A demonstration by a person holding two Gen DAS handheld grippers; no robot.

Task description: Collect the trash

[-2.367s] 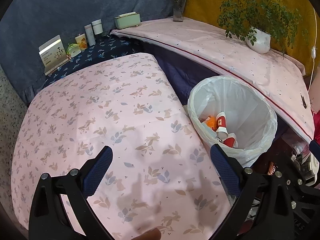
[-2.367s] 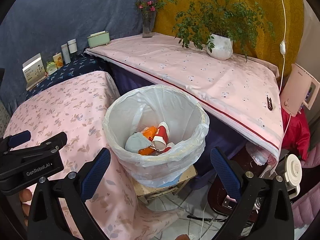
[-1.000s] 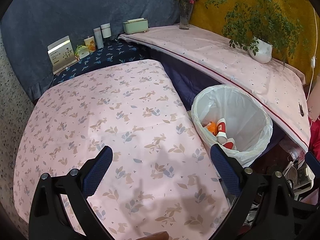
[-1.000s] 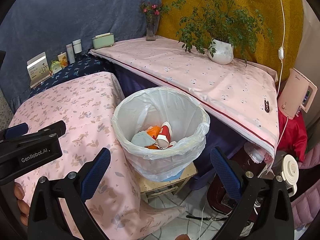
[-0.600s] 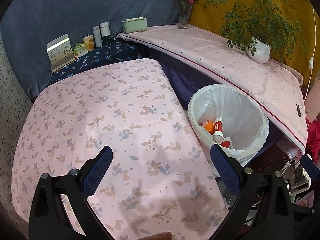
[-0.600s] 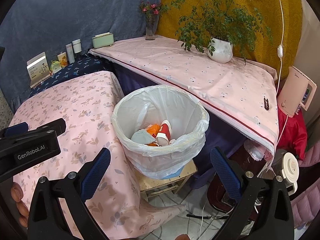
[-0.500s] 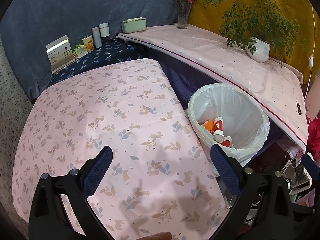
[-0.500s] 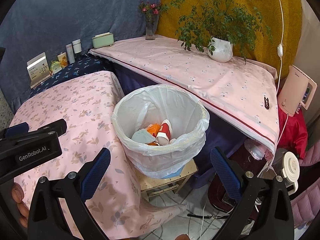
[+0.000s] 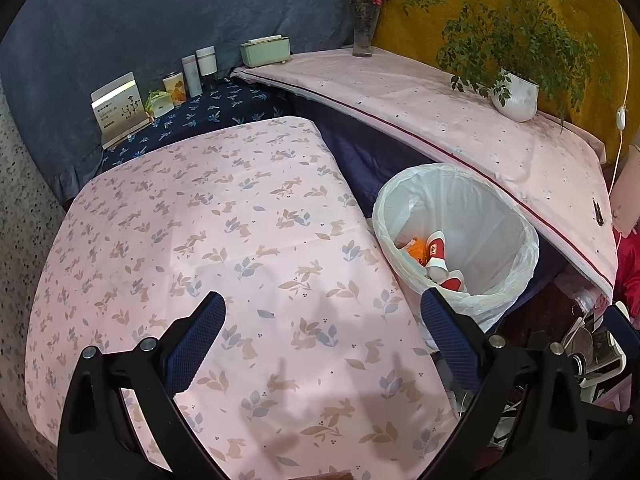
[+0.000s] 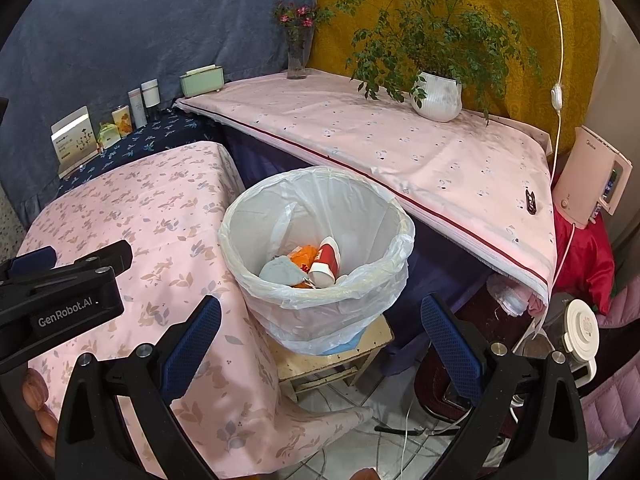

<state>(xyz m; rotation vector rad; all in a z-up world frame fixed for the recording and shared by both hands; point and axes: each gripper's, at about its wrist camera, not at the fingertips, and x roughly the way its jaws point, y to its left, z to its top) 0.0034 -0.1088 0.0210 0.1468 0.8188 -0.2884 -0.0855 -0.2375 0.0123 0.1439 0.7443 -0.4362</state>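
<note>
Since the earlier frames both wrist views have drawn back and up a little, so the white-bagged round trash bin [image 10: 318, 256] sits slightly farther from the right gripper [image 10: 320, 332] than it did; the litter inside lies in much the same heap, and both sets of jaws are as wide as before.

At far left in the right wrist view, the black body of the left gripper [image 9: 322, 330] carries the white lettering "GenRobot.AI". It hangs over the pink table cloth printed with leaves and rabbits [image 9: 208, 248], jaws spread wide with nothing between them. At the back left a white folded card [image 9: 118, 108] bears print too small to read, beside small jars and a pale green box [image 9: 265, 50].

The bin stands on a worn wooden stool [image 10: 332, 356], just beside the cloth's right edge and below the long pink cloth with a dark red stripe [image 10: 400, 148]. In it lie a grey crumpled piece [image 10: 278, 272], an orange wrapper [image 10: 302, 256] and a red and white paper cup [image 10: 326, 262] whose label cannot be read.

The right gripper's jaws are spread wide and empty — the bin shows in the gap between the blue pads, beyond their tips. From the left wrist view the bin lies off to the right, past the right pad.

At far right a pink appliance [image 10: 592, 176] shows a small logo, not legible — below it a white lidded kettle [image 10: 580, 328].
</note>
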